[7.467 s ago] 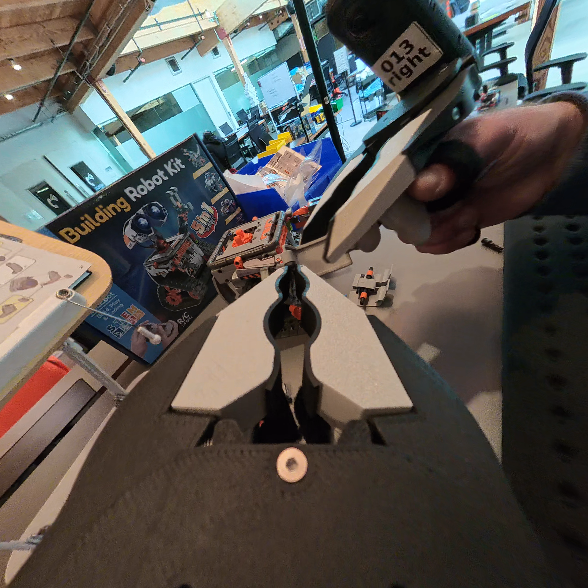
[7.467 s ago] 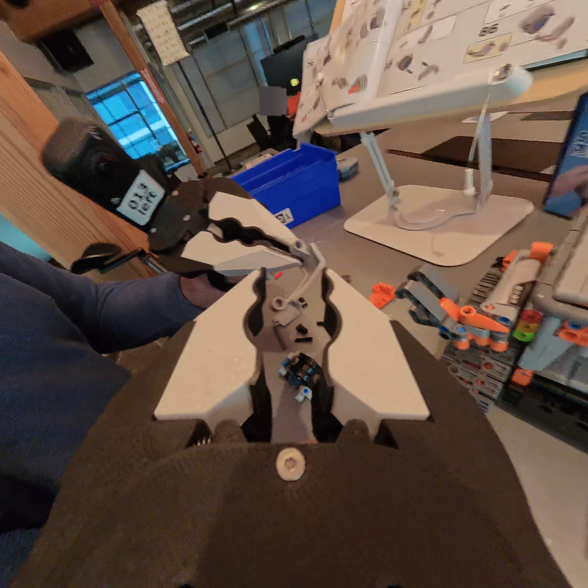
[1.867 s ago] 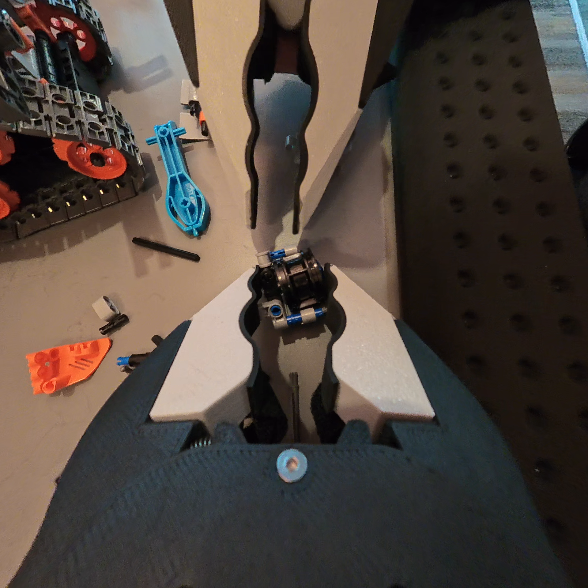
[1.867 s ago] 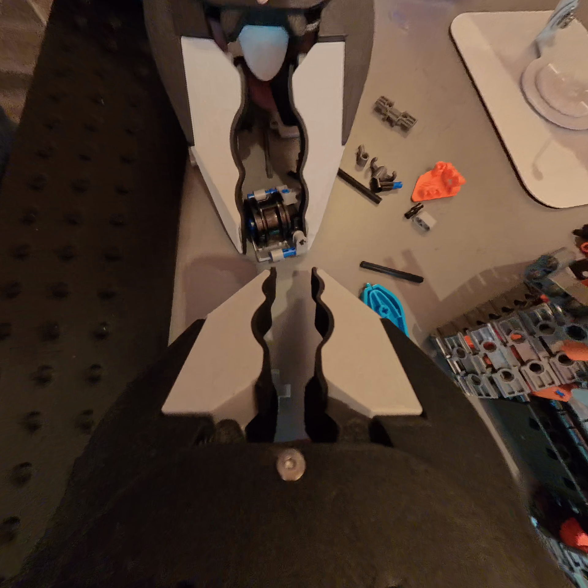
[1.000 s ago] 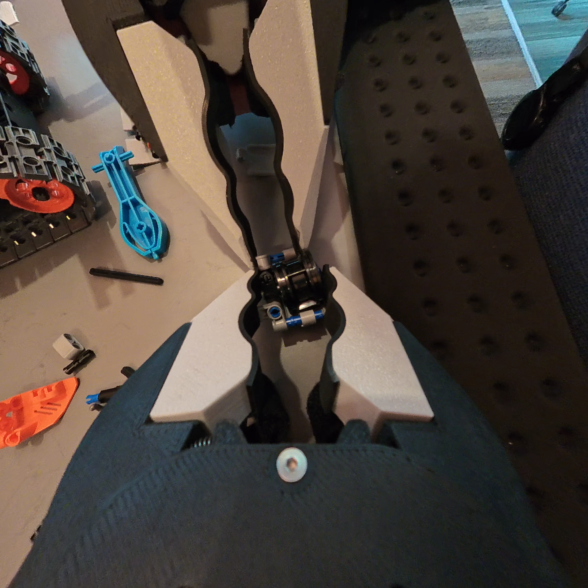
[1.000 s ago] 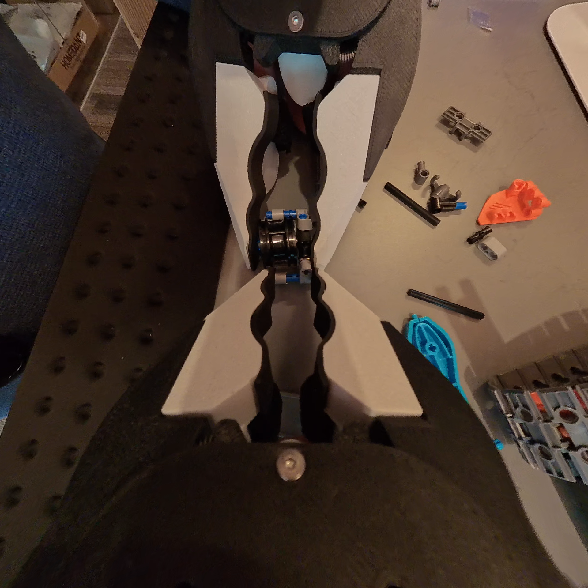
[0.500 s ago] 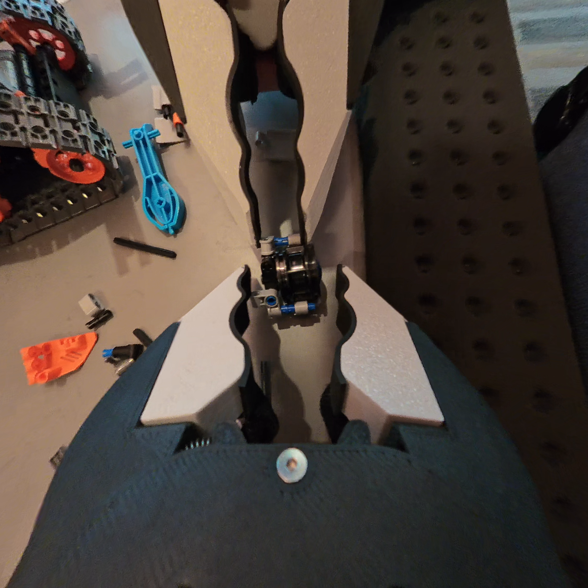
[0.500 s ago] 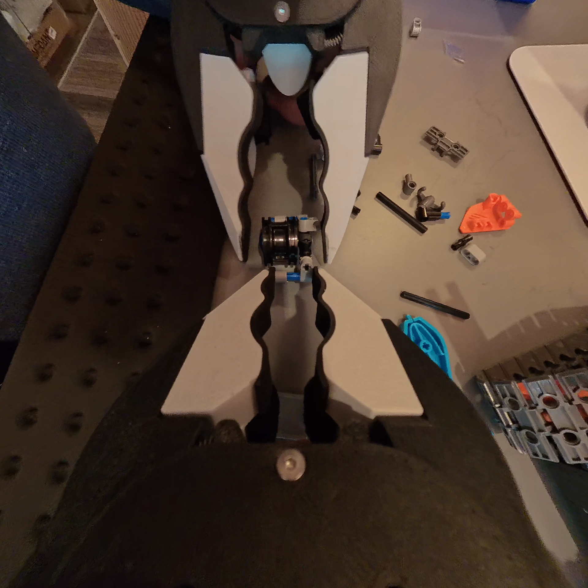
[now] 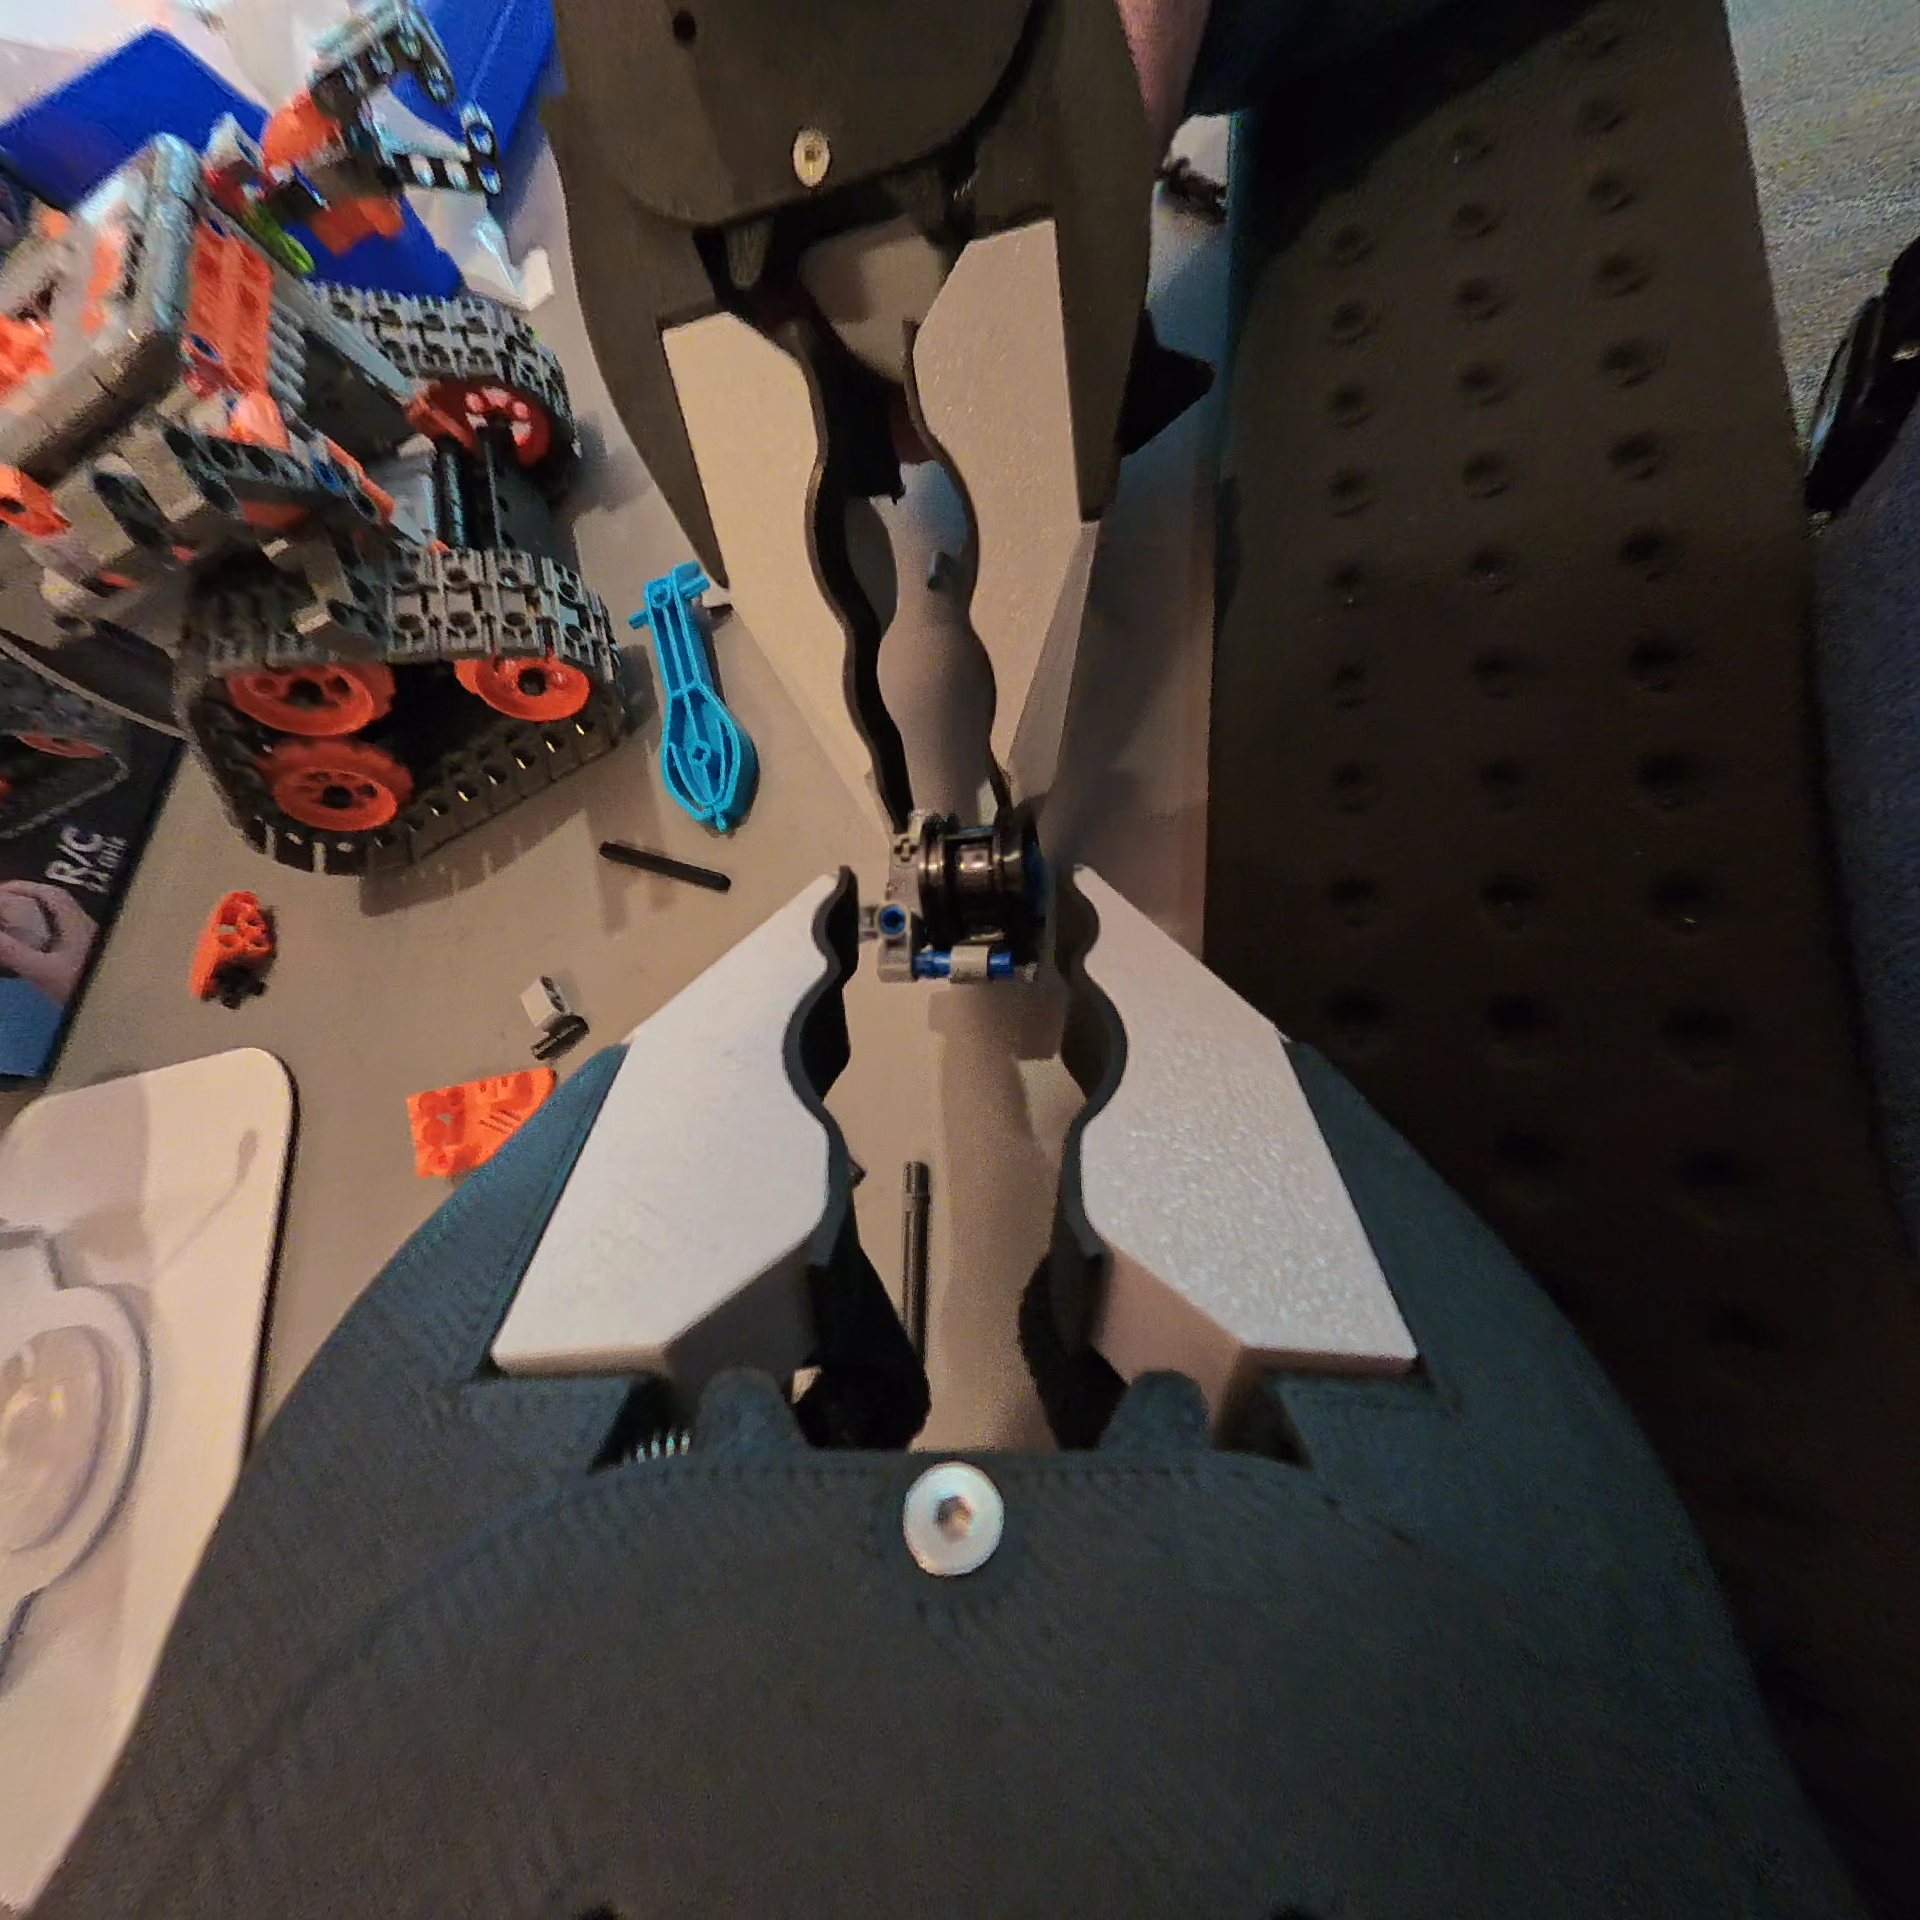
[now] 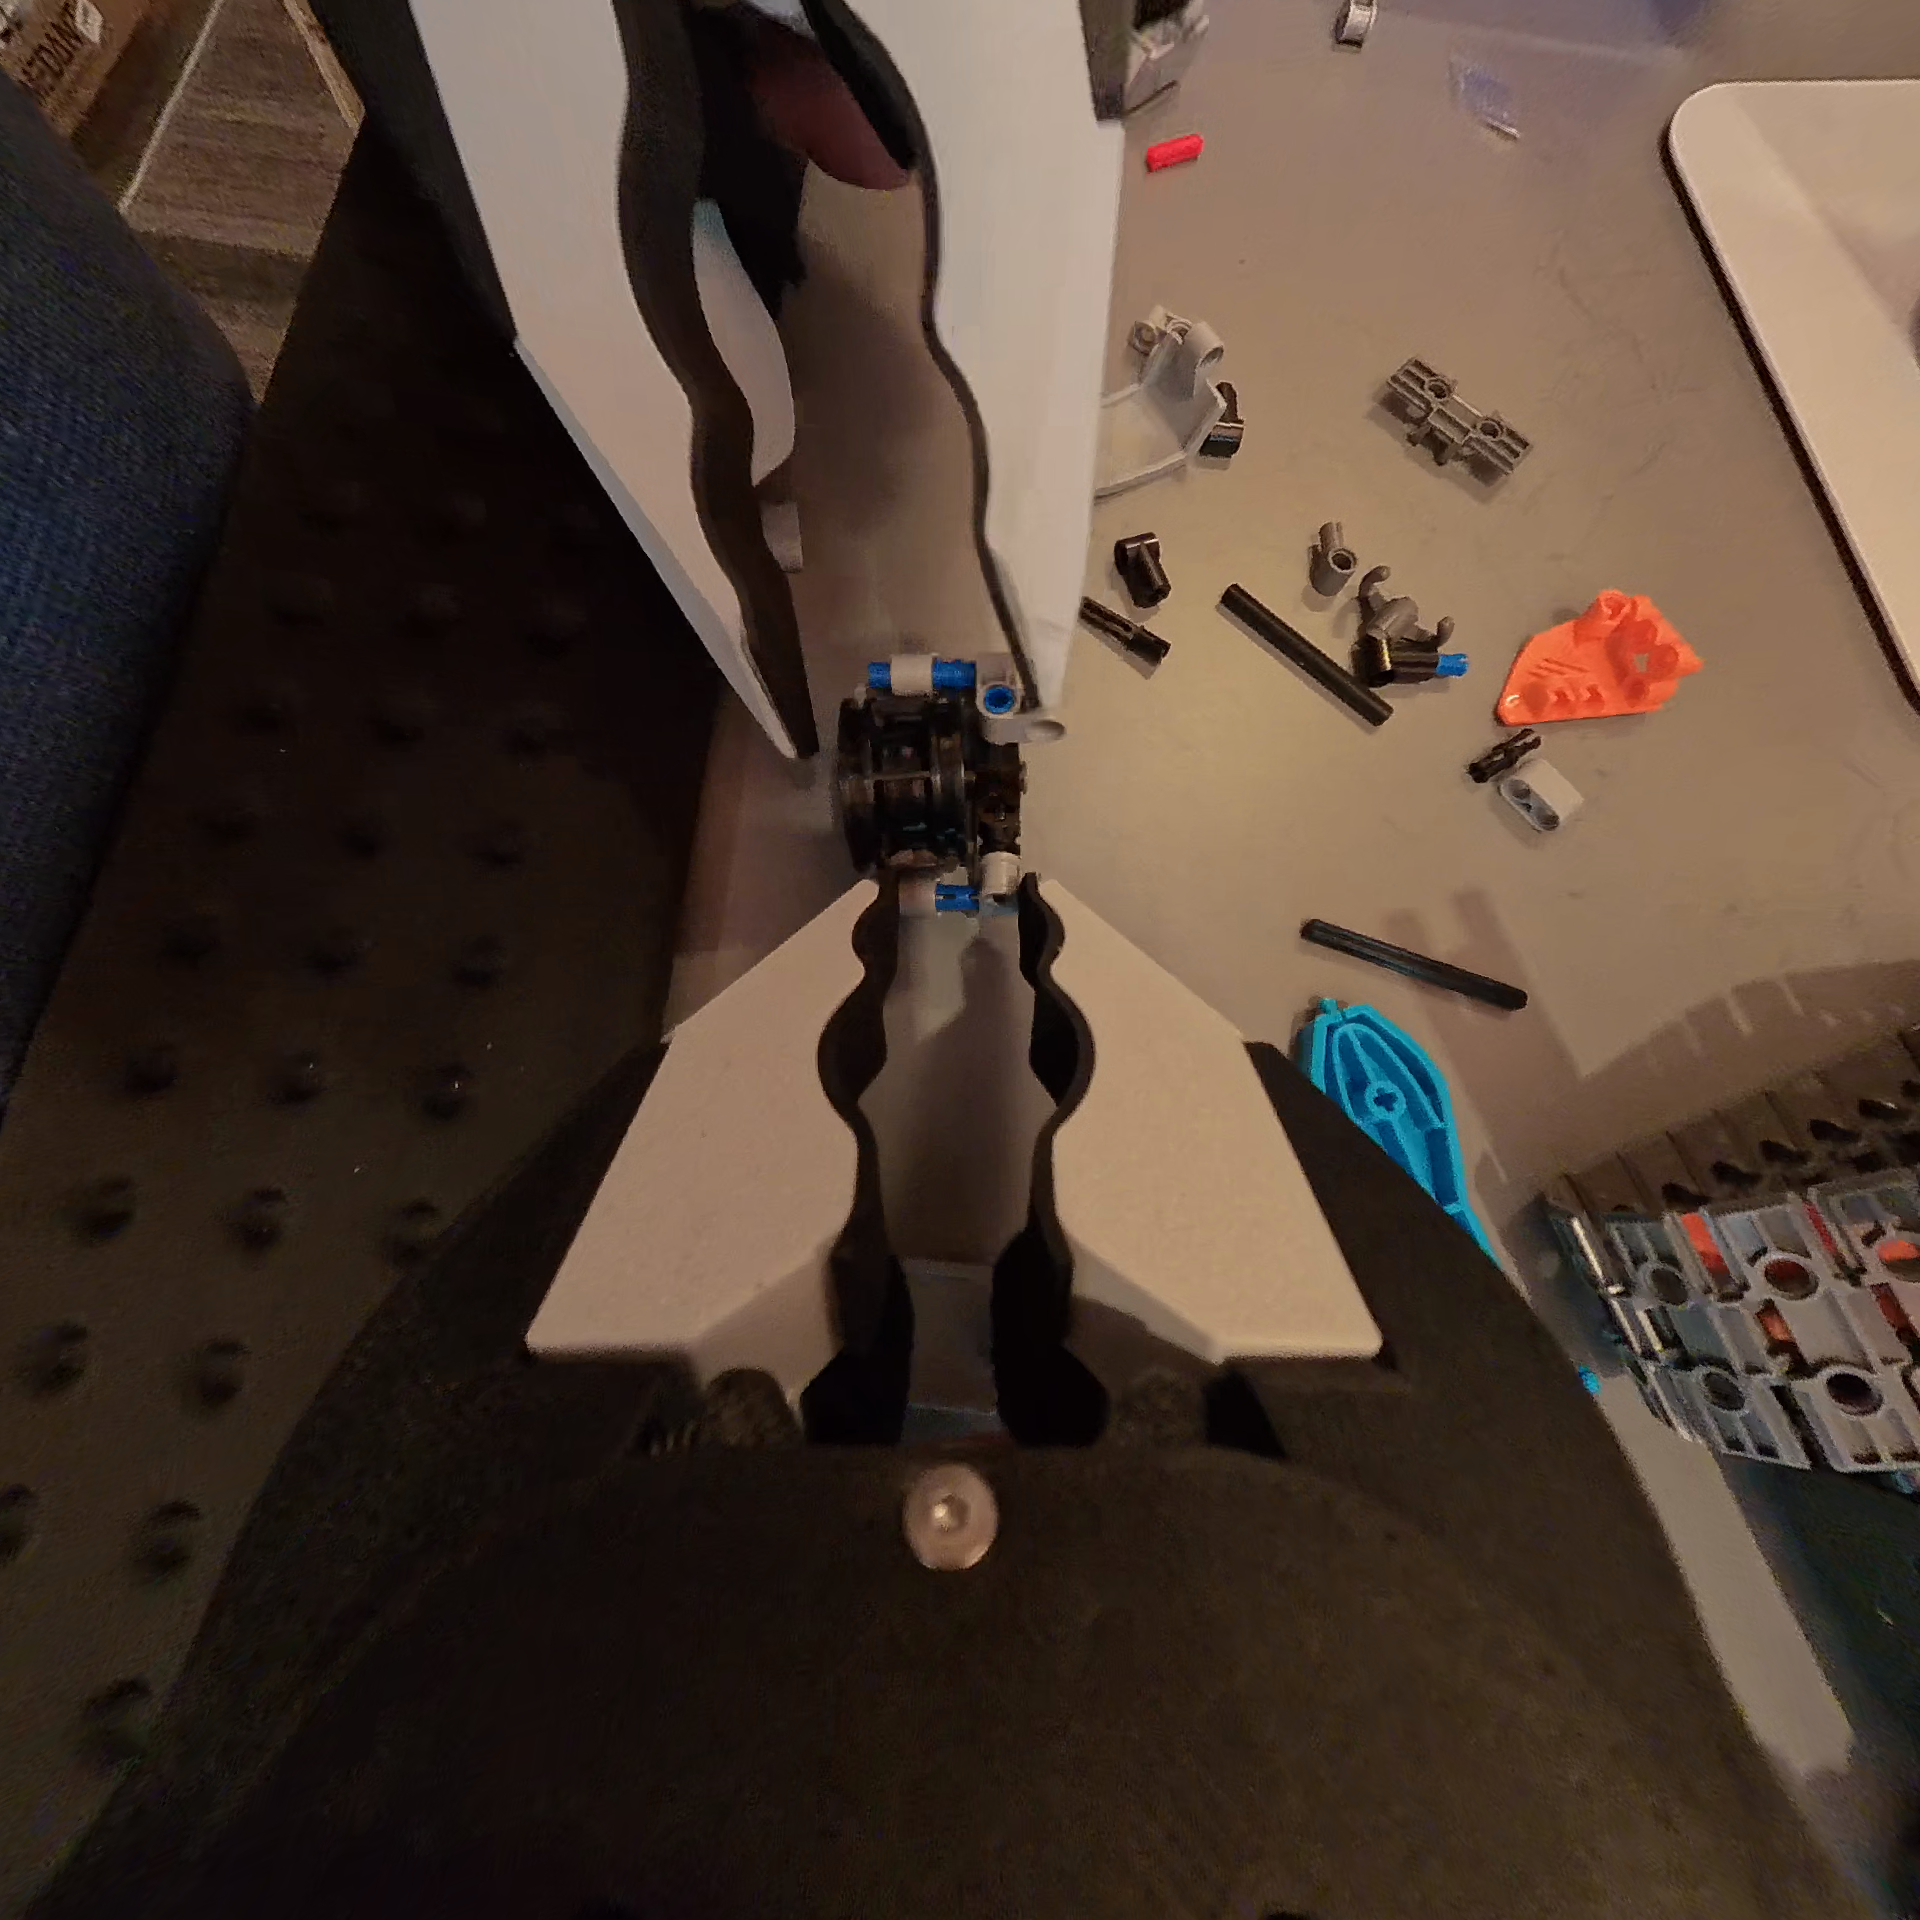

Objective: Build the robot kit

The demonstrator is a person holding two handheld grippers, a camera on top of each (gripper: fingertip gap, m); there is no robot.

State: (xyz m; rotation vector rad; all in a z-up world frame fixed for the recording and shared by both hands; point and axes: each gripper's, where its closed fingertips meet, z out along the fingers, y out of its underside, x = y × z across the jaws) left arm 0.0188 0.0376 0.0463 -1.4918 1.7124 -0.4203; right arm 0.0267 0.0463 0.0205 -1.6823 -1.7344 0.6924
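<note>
A small black wheel assembly with grey and blue pins hangs between the two grippers, which face each other tip to tip. My left gripper is open, with its fingers standing apart on either side of the assembly. My right gripper is shut on the assembly's near end, pinching the grey and blue pin part. The right gripper also shows in the left wrist view, coming down from the top. The left gripper shows in the right wrist view, open.
A tracked robot model stands to the left. A blue tool, black axles, an orange panel and small grey and black parts lie on the grey table. A white stand base and a black perforated mat border the area. My left and right fingertips are right by each other.
The left gripper held the wheel assembly, brought it to the right gripper's tips, then opened and drew back a little. The assembly now stays with the right gripper.
</note>
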